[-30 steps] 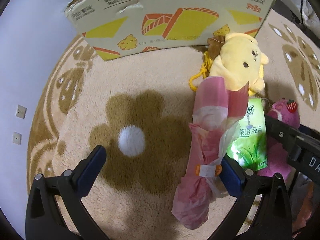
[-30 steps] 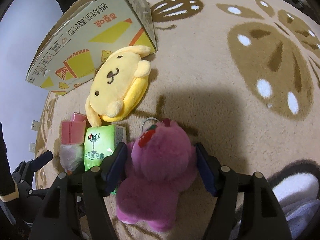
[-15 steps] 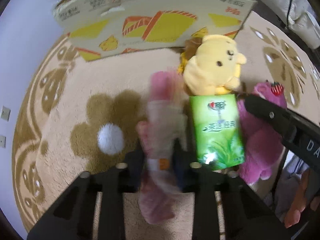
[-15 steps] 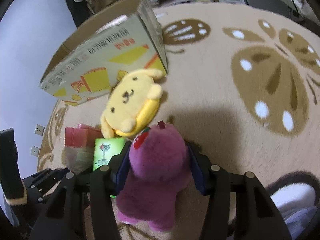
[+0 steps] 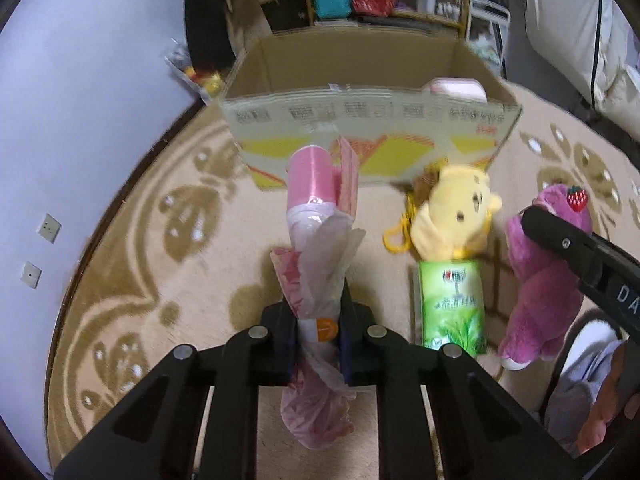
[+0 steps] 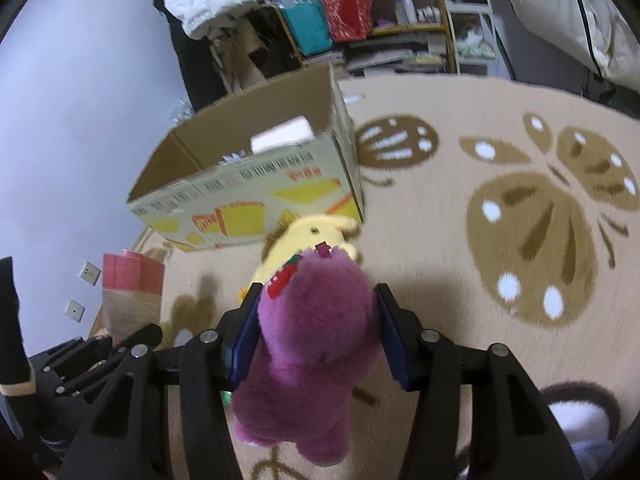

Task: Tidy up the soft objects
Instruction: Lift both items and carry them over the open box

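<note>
My left gripper (image 5: 318, 330) is shut on a pink roll of plastic bags (image 5: 316, 248) and holds it above the carpet, in front of the open cardboard box (image 5: 372, 136). My right gripper (image 6: 316, 332) is shut on a purple plush bear (image 6: 312, 344) with a strawberry on its head, also lifted; it also shows in the left wrist view (image 5: 540, 280). A yellow plush dog (image 5: 452, 216) and a green tissue pack (image 5: 452, 304) lie on the carpet. The box (image 6: 248, 184) holds a white and pink item (image 5: 456, 88).
A beige carpet (image 6: 520, 240) with brown butterfly patterns covers the floor. A pale wall (image 5: 80, 100) stands on the left. Shelves with bags and clutter (image 6: 352, 12) stand behind the box. White bedding (image 5: 580, 28) hangs at the far right.
Both grippers closed, the left on the pink roll and the right on the purple bear, and lifted them off the carpet. The views tilted up toward the box opening.
</note>
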The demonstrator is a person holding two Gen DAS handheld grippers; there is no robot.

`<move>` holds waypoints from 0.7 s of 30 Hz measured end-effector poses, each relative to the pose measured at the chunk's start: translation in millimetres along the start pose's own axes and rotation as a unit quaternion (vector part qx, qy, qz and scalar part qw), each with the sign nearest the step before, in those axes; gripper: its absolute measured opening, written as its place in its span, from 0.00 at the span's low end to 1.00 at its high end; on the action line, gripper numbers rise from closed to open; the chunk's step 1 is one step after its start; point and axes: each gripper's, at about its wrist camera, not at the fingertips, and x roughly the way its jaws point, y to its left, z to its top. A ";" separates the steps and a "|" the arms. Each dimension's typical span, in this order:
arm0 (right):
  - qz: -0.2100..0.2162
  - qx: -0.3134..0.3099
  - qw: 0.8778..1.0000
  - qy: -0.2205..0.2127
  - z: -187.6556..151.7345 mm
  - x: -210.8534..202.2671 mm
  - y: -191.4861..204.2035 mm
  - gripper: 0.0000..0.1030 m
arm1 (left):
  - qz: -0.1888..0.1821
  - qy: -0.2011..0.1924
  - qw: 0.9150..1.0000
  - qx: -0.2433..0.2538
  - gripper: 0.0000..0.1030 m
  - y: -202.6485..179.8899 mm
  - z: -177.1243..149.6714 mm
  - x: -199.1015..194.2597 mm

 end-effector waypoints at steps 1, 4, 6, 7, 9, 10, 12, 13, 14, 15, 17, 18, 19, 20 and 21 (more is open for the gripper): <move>0.002 -0.004 1.000 -0.006 1.9 -2.7 1.7 0.56 | 0.003 -0.009 1.000 0.001 0.14 -0.1 2.7 -2.0; 0.005 -0.016 1.000 -0.018 8.3 -7.4 8.4 0.56 | 0.014 -0.040 0.999 0.004 0.14 3.6 8.9 -14.8; 0.006 -0.024 0.999 -0.027 12.4 -11.2 11.4 0.56 | 0.019 -0.054 0.998 0.005 0.14 3.8 14.1 -23.5; 0.009 -0.026 0.999 -0.031 14.4 -12.6 12.6 0.56 | 0.024 -0.064 0.998 0.008 0.14 4.7 17.5 -27.7; 0.015 -0.027 0.999 -0.039 19.5 -15.4 15.5 0.56 | 0.028 -0.079 0.996 0.011 0.14 5.8 22.9 -36.0; 0.016 -0.028 0.999 -0.042 21.6 -16.3 16.7 0.56 | 0.030 -0.085 0.996 0.013 0.14 6.1 25.2 -39.4; 0.015 -0.032 0.998 -0.048 27.0 -18.5 20.5 0.56 | 0.034 -0.097 0.995 0.016 0.14 6.4 30.6 -45.4; 0.014 -0.035 0.998 -0.049 29.7 -18.9 22.0 0.56 | 0.037 -0.104 0.994 0.018 0.14 6.8 34.4 -47.5; 0.014 -0.039 0.998 -0.053 33.3 -19.6 24.2 0.56 | 0.040 -0.111 0.993 0.022 0.14 7.2 37.8 -49.1; 0.015 -0.040 0.997 -0.057 36.0 -20.7 25.1 0.56 | 0.046 -0.116 0.992 0.026 0.14 6.8 39.7 -50.7; 0.027 -0.040 0.997 -0.063 42.2 -21.0 27.2 0.56 | 0.065 -0.130 0.989 0.035 0.14 6.5 42.8 -53.5; 0.036 -0.042 0.996 -0.065 46.5 -20.2 29.4 0.56 | 0.070 -0.135 0.988 0.037 0.14 7.2 45.1 -54.2; 0.038 -0.046 0.996 -0.067 49.3 -20.0 31.4 0.56 | 0.069 -0.137 0.987 0.035 0.14 8.7 47.1 -55.1; 0.039 -0.051 0.995 -0.071 52.6 -20.1 34.3 0.56 | 0.067 -0.141 0.987 0.031 0.14 10.9 50.2 -56.0; 0.040 -0.055 0.995 -0.074 56.1 -19.6 37.1 0.56 | 0.067 -0.143 0.987 0.029 0.14 12.4 52.8 -57.4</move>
